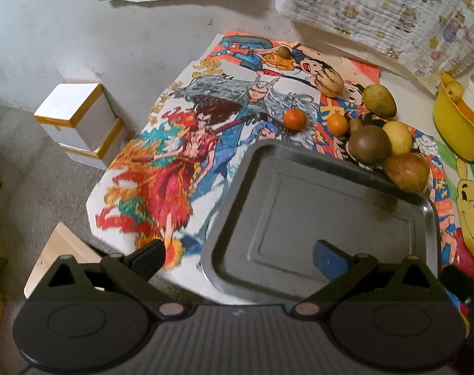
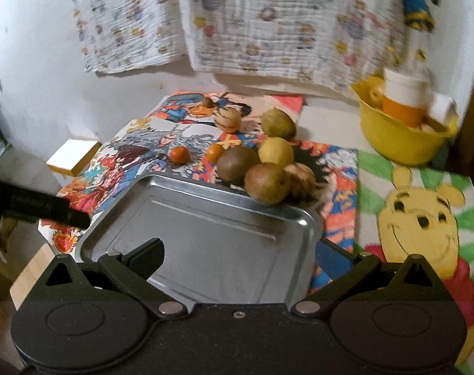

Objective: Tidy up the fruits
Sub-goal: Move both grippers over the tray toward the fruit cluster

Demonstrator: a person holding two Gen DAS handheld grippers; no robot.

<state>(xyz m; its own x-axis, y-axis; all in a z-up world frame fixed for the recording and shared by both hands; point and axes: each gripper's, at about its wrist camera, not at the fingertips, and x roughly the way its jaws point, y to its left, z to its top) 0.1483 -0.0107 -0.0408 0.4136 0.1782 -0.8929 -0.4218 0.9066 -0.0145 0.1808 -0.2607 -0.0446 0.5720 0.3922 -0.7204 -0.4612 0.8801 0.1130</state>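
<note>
An empty metal tray lies on a cartoon-printed table. Behind it is a cluster of fruits: a brown round one, a yellow one, a reddish-brown one, a green one. Two small oranges lie nearby, and a striped melon-like fruit farther back. My left gripper is open over the tray's near edge. My right gripper is open and empty above the tray.
A yellow bowl holding cups and small items stands at the right. White and gold boxes sit on the floor left of the table. A patterned cloth hangs on the wall behind. The left gripper's body shows at the right wrist view's left.
</note>
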